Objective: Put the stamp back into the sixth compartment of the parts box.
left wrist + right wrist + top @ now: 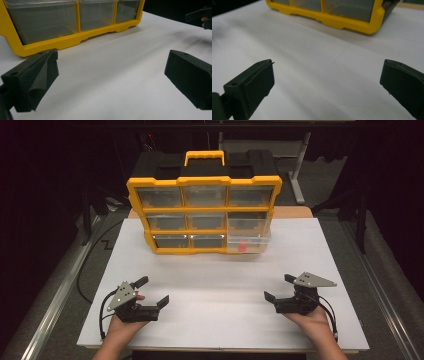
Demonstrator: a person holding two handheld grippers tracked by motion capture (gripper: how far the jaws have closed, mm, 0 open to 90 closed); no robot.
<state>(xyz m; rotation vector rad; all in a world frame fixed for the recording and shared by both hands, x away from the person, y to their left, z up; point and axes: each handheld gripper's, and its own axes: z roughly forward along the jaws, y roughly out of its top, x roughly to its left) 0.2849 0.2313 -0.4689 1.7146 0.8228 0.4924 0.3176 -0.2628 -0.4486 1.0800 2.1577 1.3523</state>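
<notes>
I have both tools resting low on the white desk [220, 290], one at each near corner, and nothing is in either. The left hand-held gripper [153, 293] has its jaws spread wide and empty, and the right hand-held gripper [279, 288] stands the same way, wide apart with only bare board between the pads. The thing I judge to be in play is the pulled-out clear drawer [248, 242] at the bottom right of the yellow parts organizer [204, 215], with a small red object [242, 246] lying inside it; what that object is I cannot make out. From my right tool the drawer sits at about 11 o'clock, a fair way up the desk; from my left tool it lies at roughly 1 o'clock and clearly farther. So the right hand is the nearer one. The drawer's long axis runs across the desk, parallel to the cabinet front, and it opens toward me, so I reckon an approach should come from above and in front, jaws straddling the red piece.
</notes>
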